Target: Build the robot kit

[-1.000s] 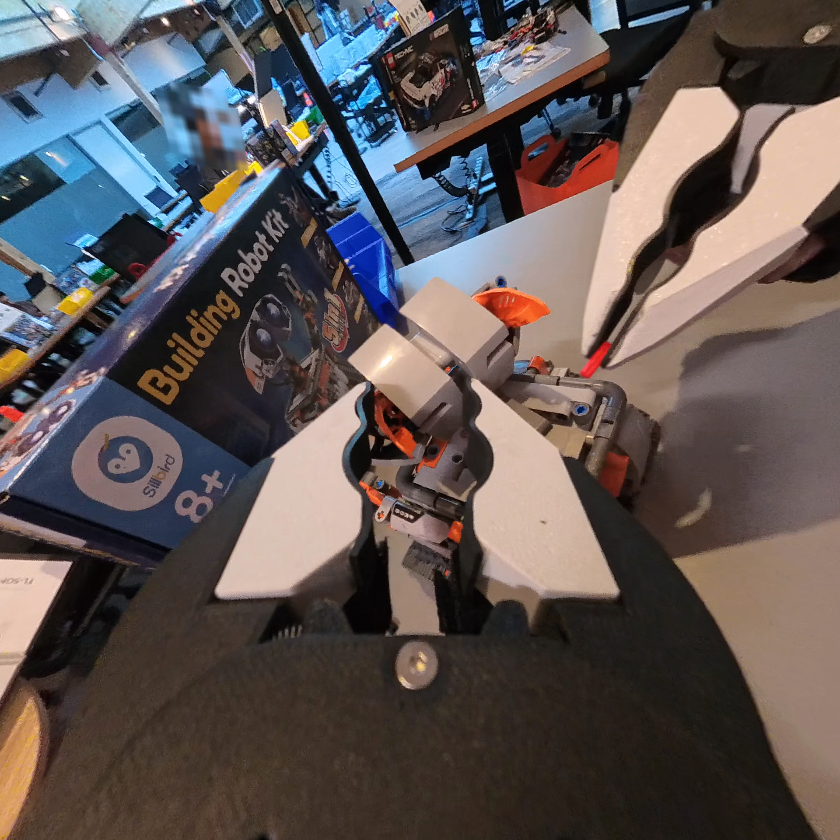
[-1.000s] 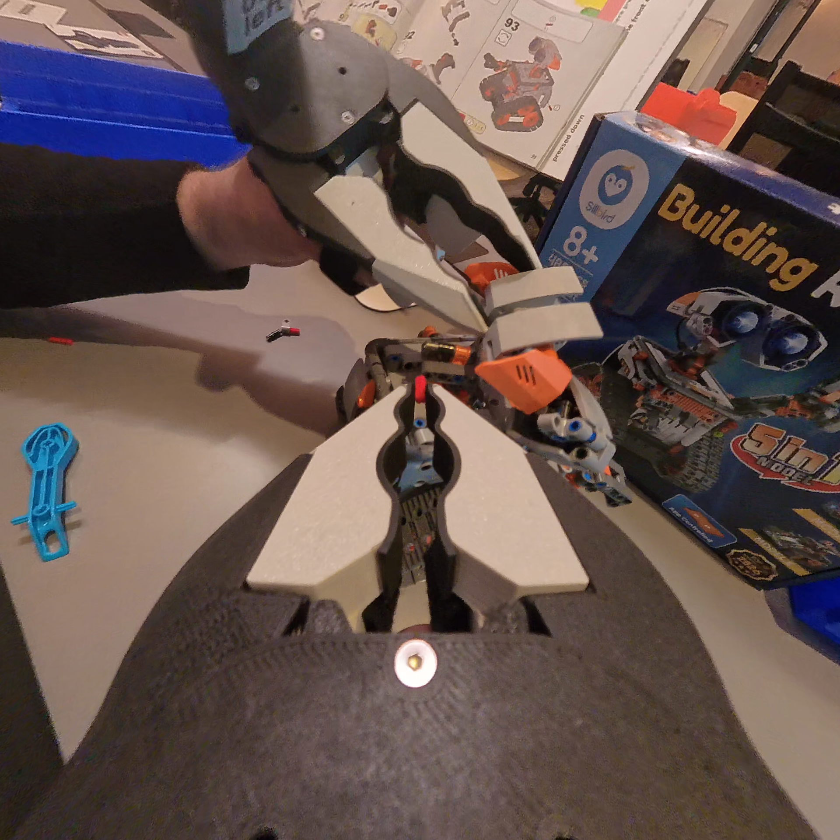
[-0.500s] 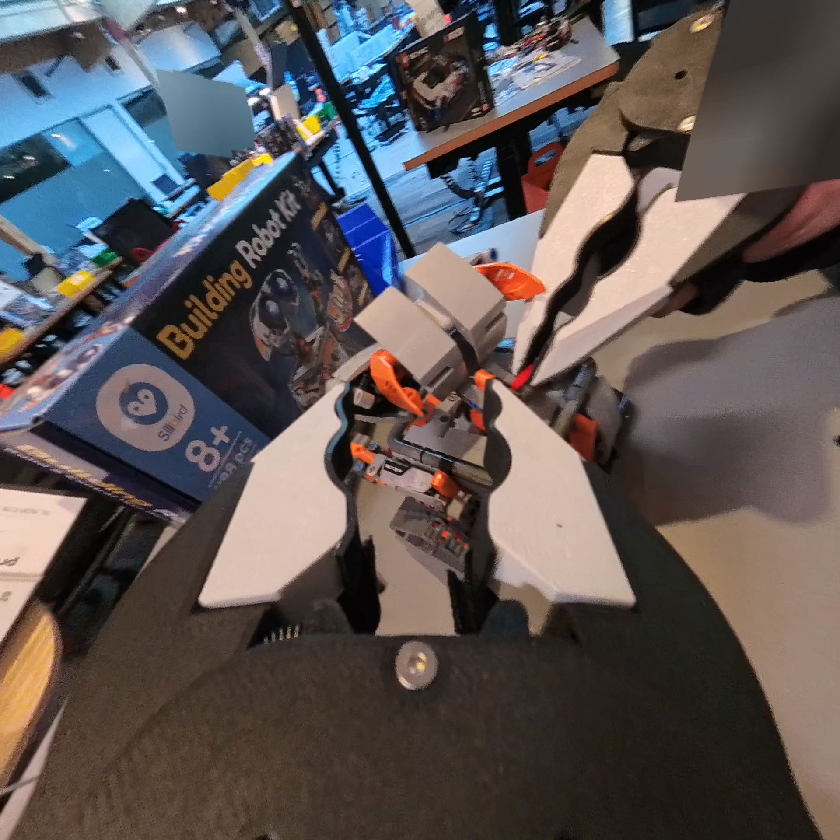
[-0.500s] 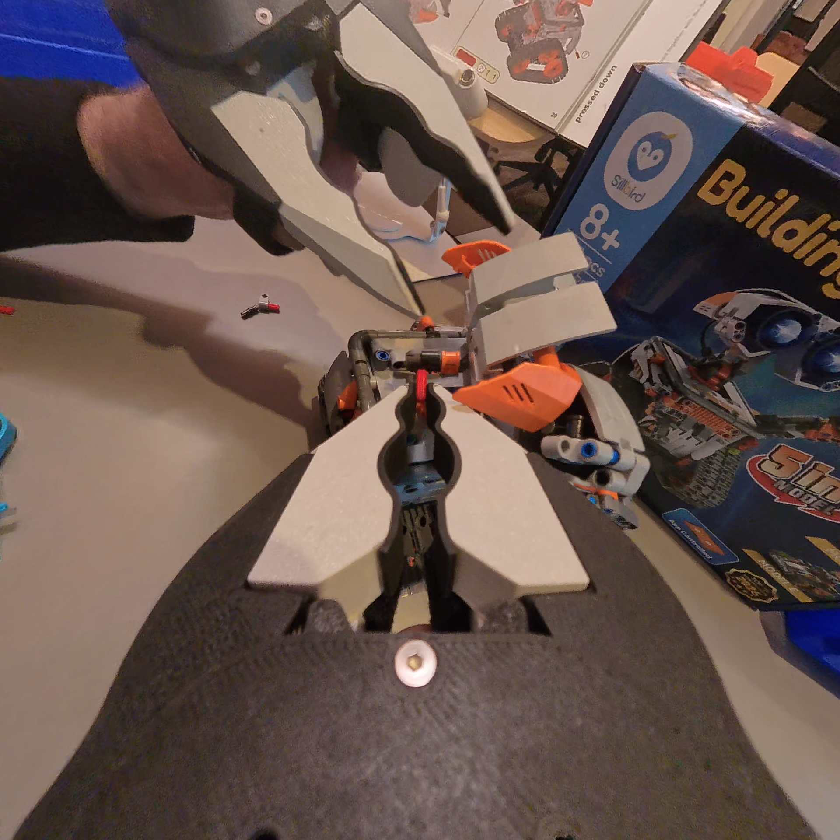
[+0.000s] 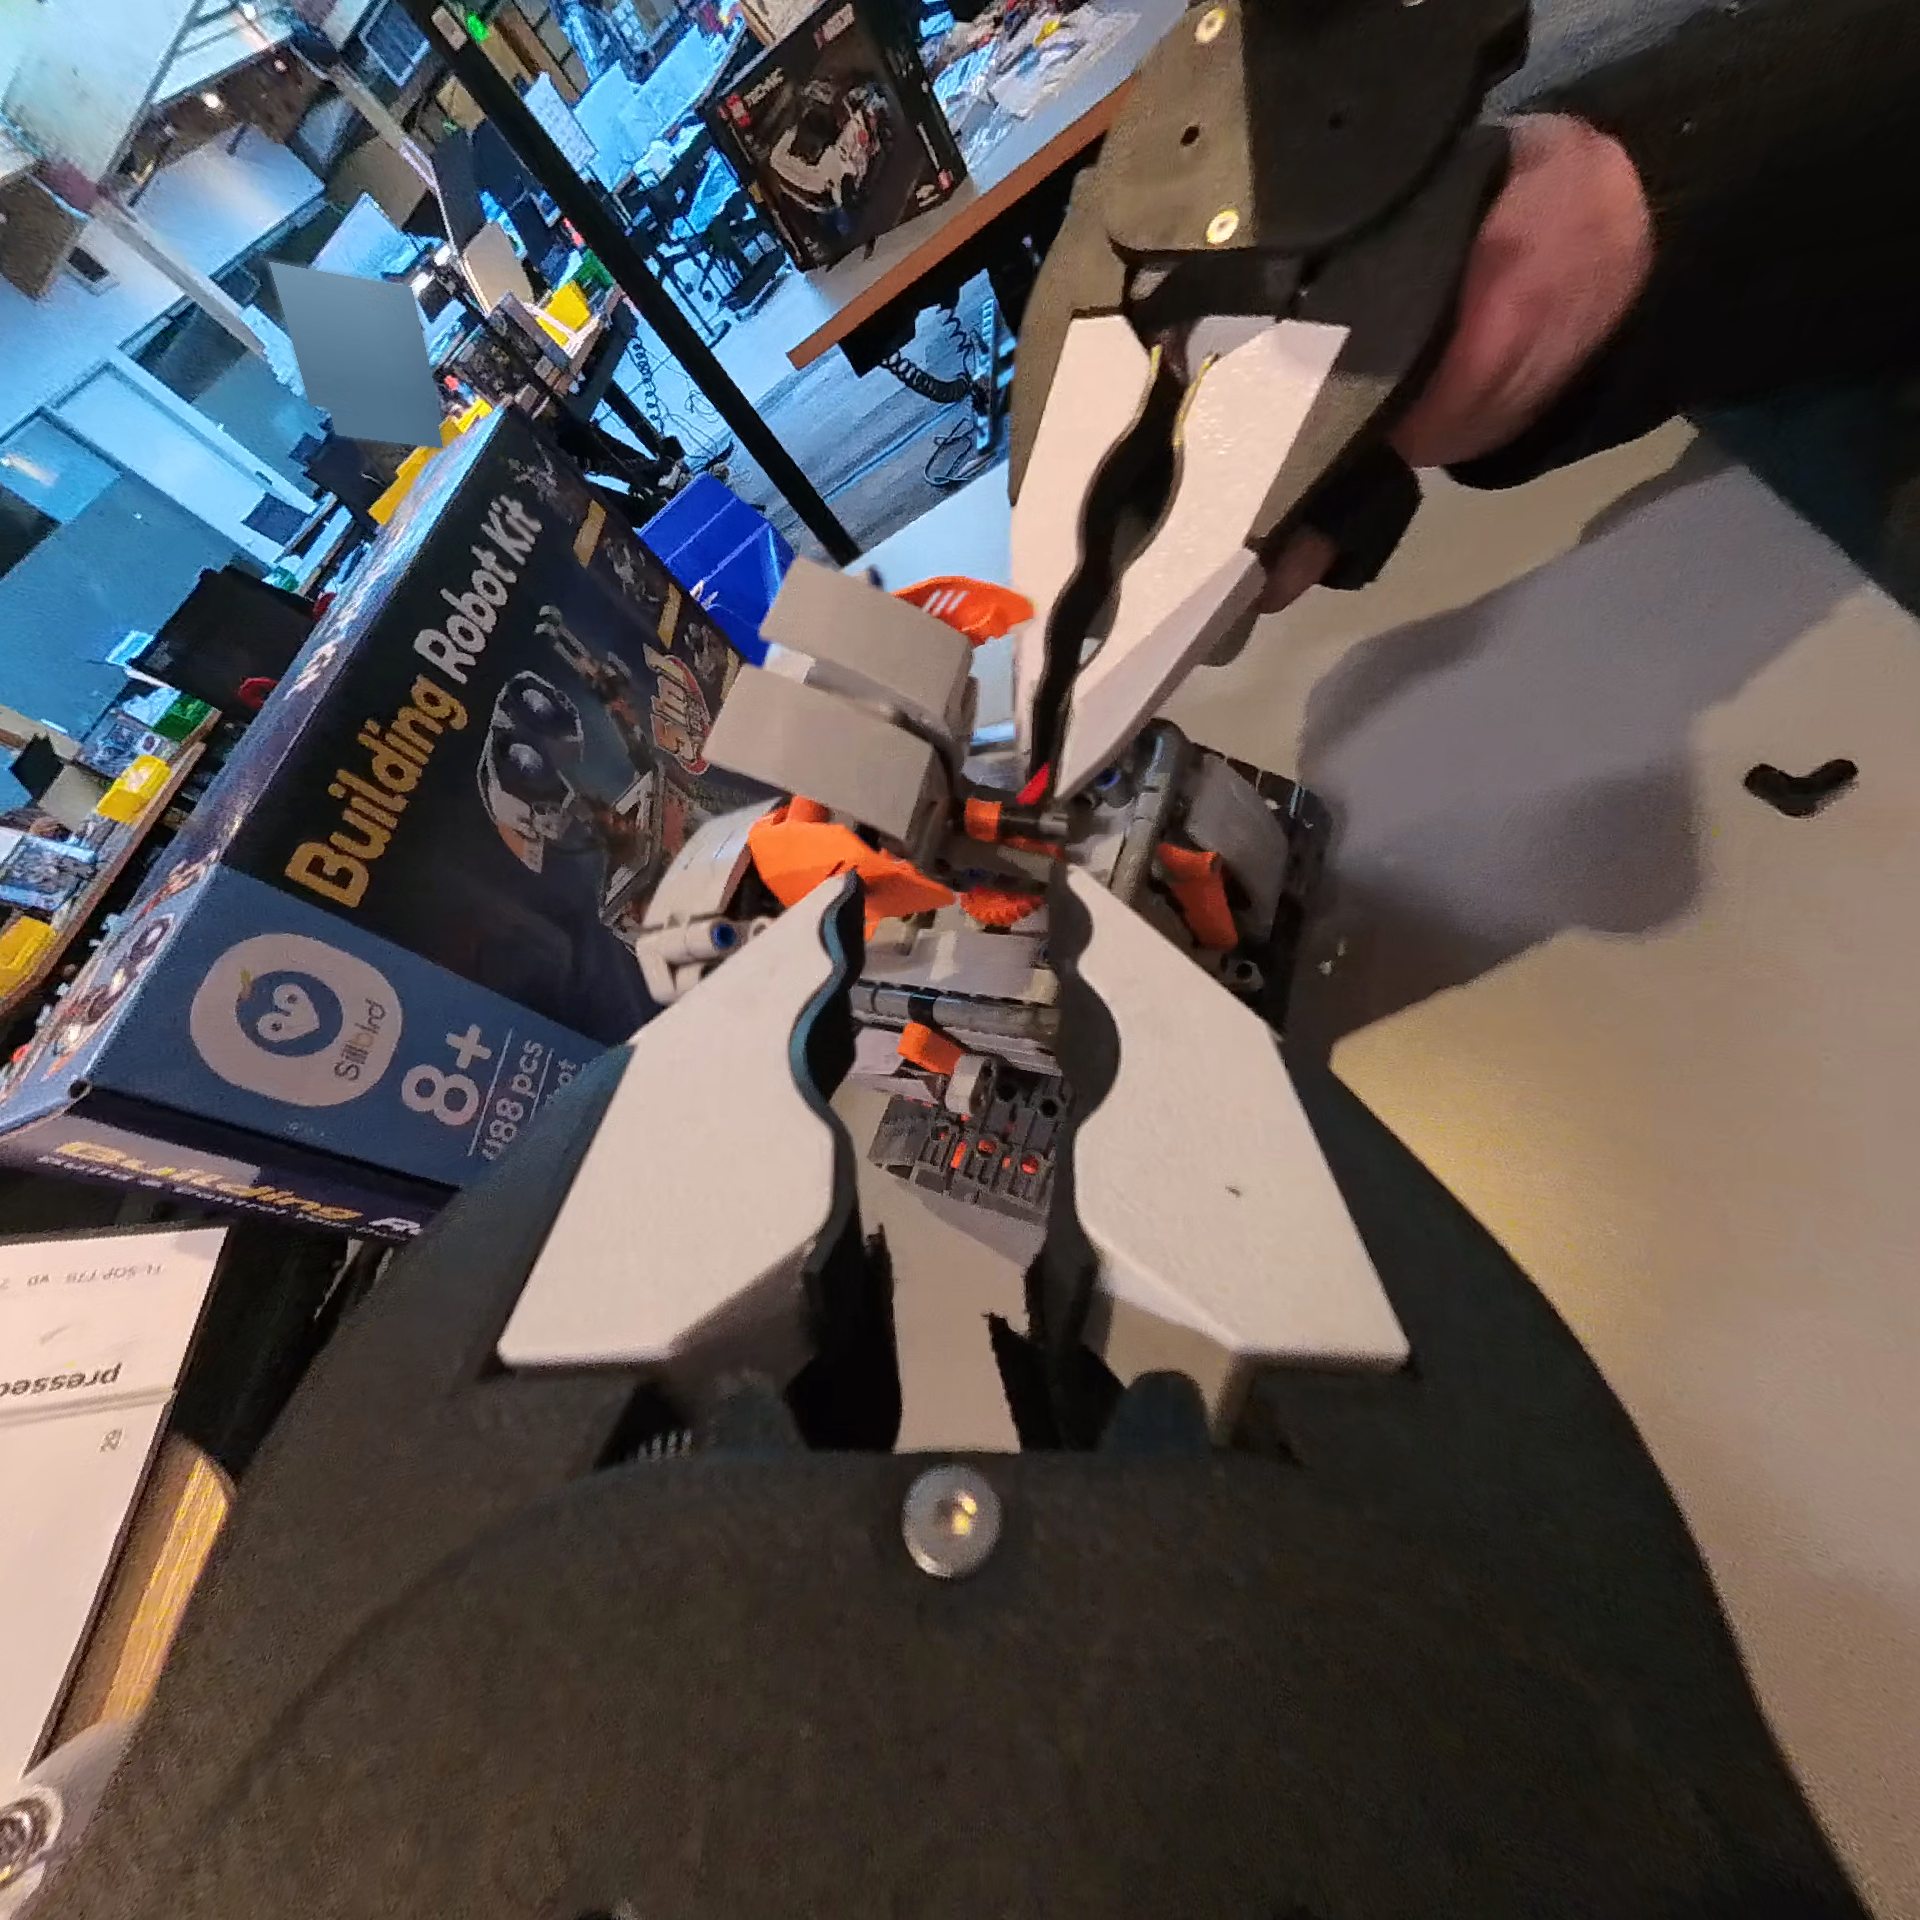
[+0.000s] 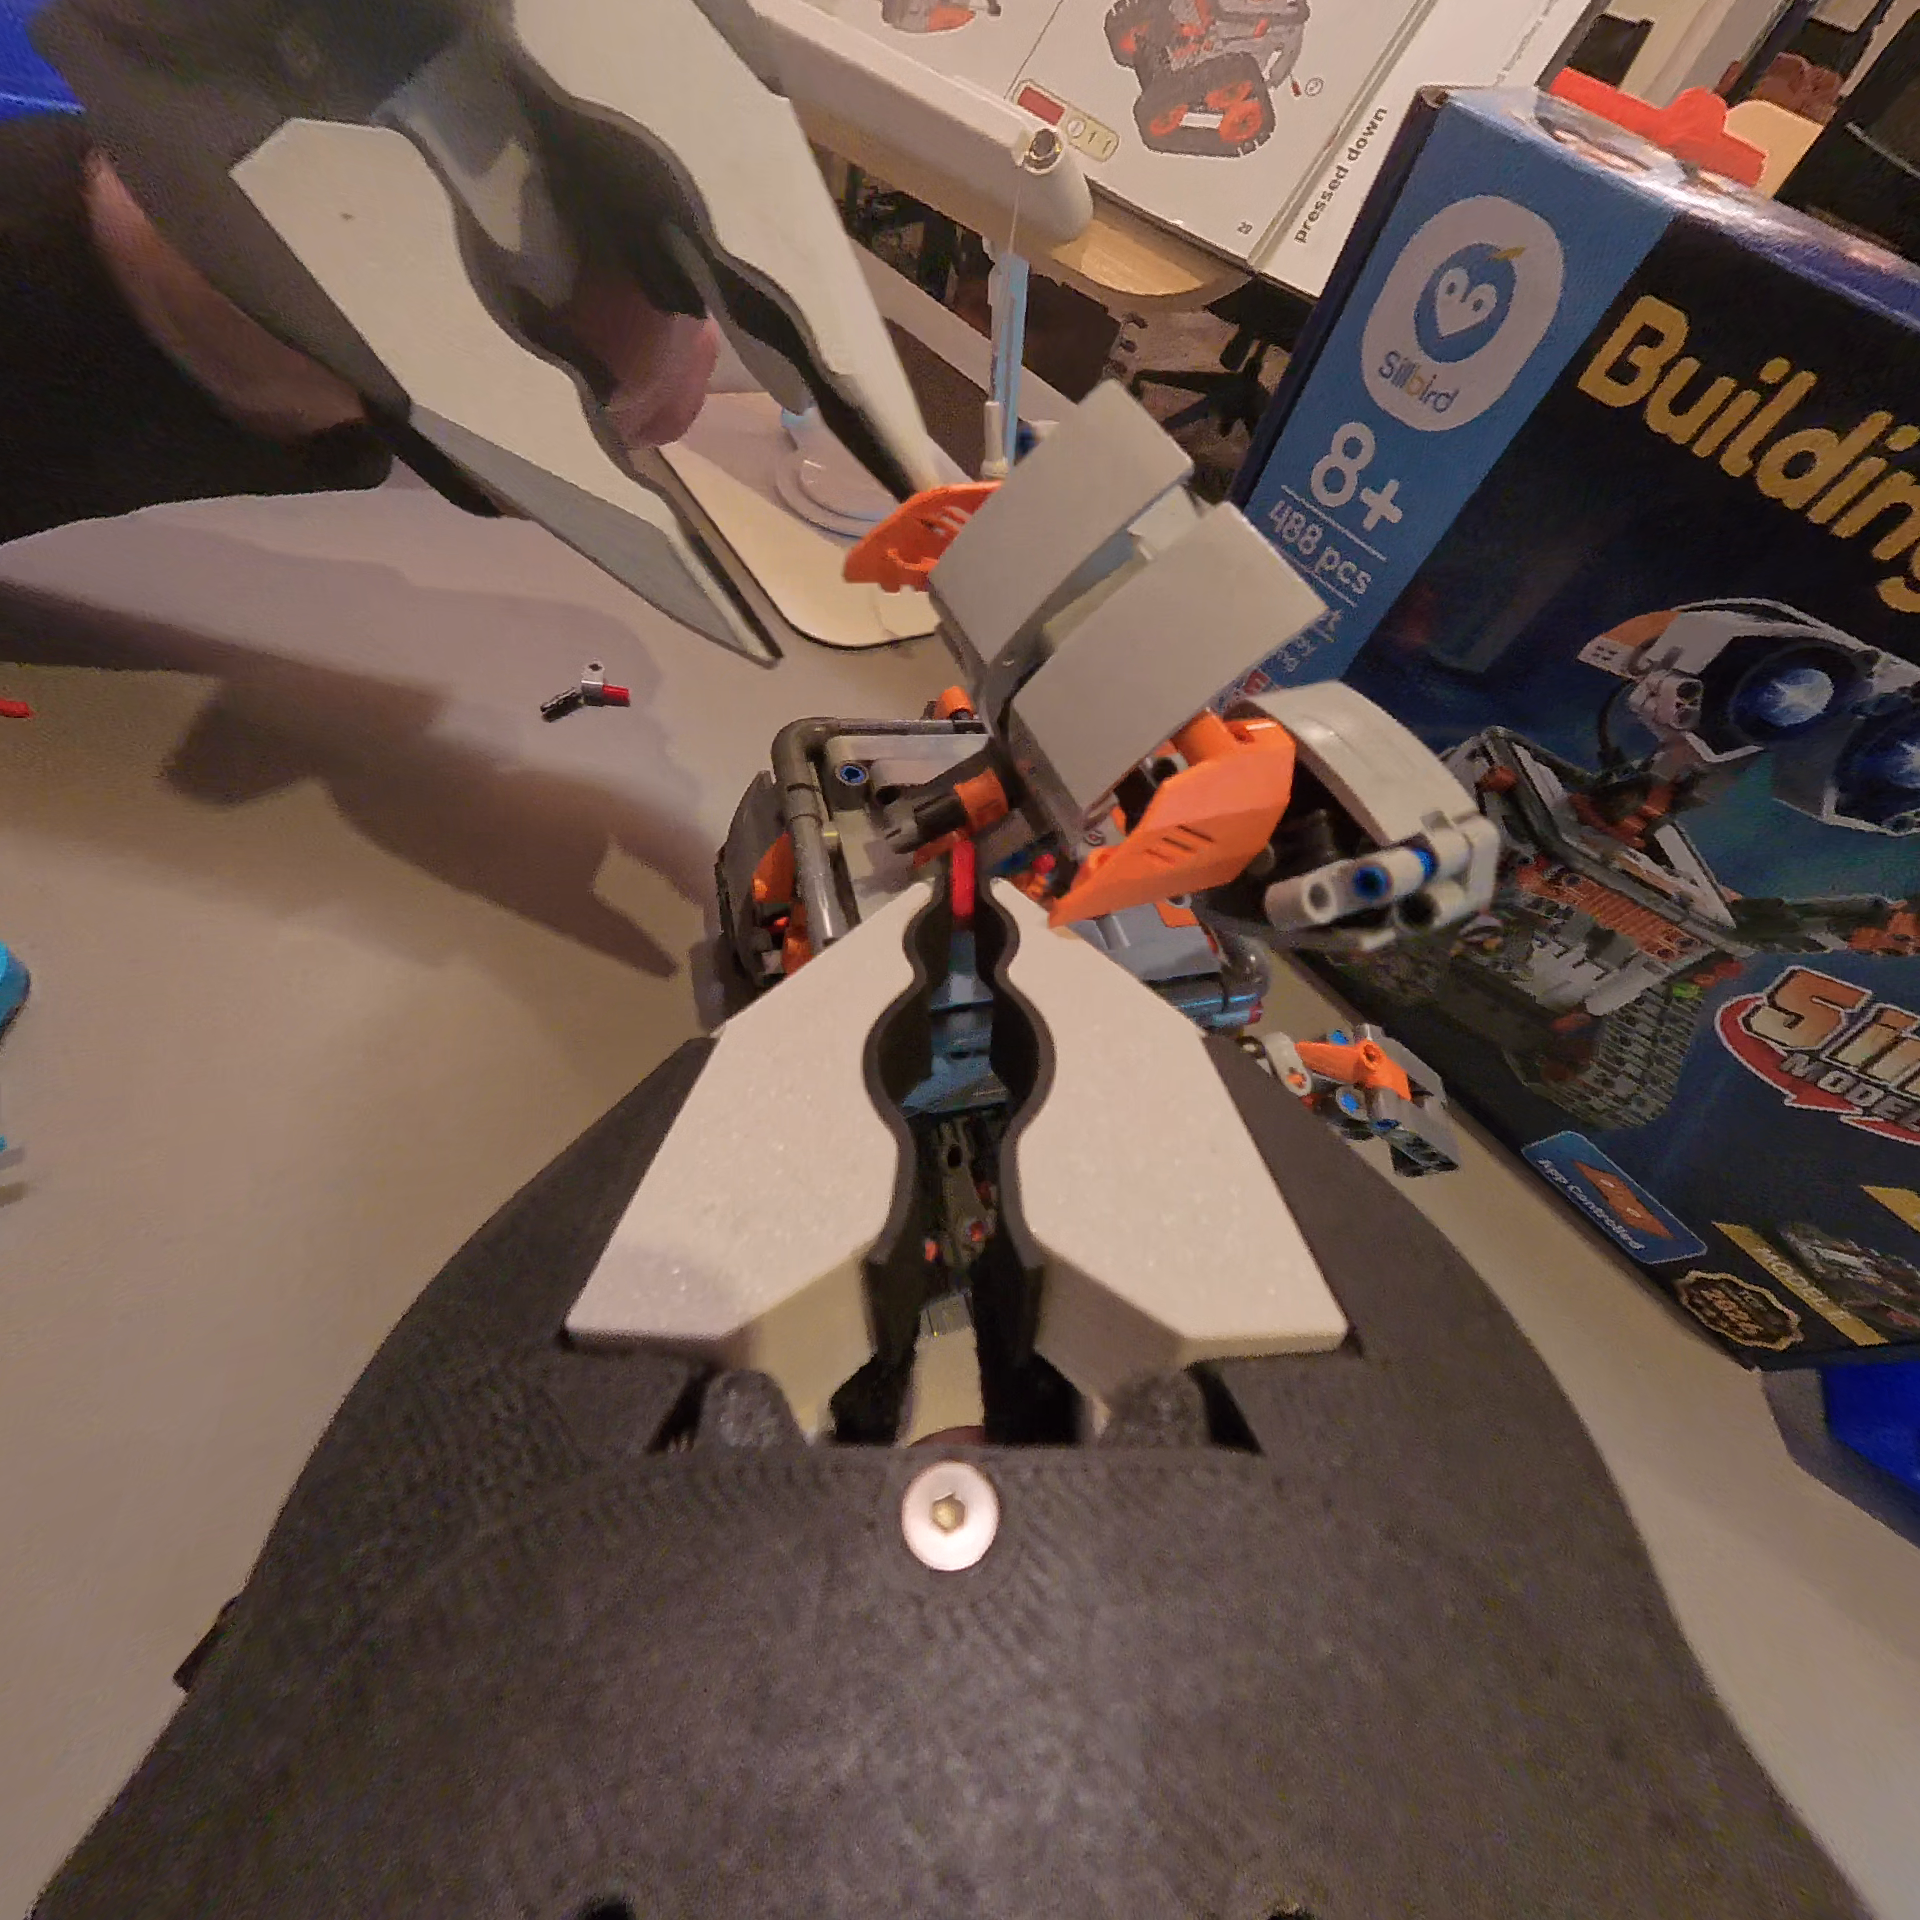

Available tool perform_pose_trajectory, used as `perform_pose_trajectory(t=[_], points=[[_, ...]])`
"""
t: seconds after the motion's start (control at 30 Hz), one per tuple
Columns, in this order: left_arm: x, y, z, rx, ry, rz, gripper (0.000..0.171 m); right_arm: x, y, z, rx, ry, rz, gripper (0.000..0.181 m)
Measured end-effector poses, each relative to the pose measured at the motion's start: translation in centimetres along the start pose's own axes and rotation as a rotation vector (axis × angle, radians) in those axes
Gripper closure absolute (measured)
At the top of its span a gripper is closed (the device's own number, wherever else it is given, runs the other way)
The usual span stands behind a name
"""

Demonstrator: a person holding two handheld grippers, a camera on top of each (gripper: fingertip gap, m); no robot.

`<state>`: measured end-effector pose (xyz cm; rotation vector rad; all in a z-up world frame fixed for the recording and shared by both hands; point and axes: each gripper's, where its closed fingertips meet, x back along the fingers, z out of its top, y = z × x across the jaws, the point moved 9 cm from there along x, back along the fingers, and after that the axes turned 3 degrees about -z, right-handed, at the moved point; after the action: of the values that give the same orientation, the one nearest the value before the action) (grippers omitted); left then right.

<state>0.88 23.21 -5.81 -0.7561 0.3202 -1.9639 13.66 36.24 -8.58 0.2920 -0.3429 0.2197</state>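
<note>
- The right gripper (image 6: 961,904) pinches a short red pin (image 6: 962,875) at its fingertips; the pin's long axis runs on along the fingers, and its far end touches the grey-and-orange brick model (image 6: 1049,769).
- The left gripper (image 5: 956,894) is spread, its fingers either side of the model's near end; contact is unclear.
- A blue kit box (image 6: 1621,644) stands just right of the model.
- A small loose connector (image 6: 587,691) lies far left on the table (image 6: 312,1039).

Cluttered workshop — wooden-topped table (image 5: 966,223), black post (image 5: 644,270).
</note>
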Motion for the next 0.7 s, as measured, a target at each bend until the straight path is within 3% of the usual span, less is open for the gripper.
perform_pose_trajectory(t=[0.07,0.17,0.27,0.37,0.47,0.7], points=[[0.3,0.2,0.3,-0.026,0.025,0.001,0.143,0.1,0.2,0.0,-0.002,0.004,-0.006,0.179],[0.1,0.1,0.6,-0.026,-0.003,0.036,0.129,0.0,0.1,0.1,0.004,0.005,-0.007,0.179],[0.6,0.5,1.0,-0.057,-0.001,0.076,0.127,0.0,0.2,0.1,0.001,0.009,-0.006,0.179],[1.1,1.5,1.8,-0.137,-0.033,0.102,0.132,0.0,0.5,0.2,-0.006,0.017,-0.004,0.179],[0.6,3.3,2.2,-0.201,-0.085,0.067,0.153,0.1,0.9,0.4,-0.006,0.021,-0.002,0.179],[-2.8,2.9,1.1,-0.098,-0.190,0.142,0.157,-0.3,1.3,0.8,0.028,0.003,0.011,0.179]])
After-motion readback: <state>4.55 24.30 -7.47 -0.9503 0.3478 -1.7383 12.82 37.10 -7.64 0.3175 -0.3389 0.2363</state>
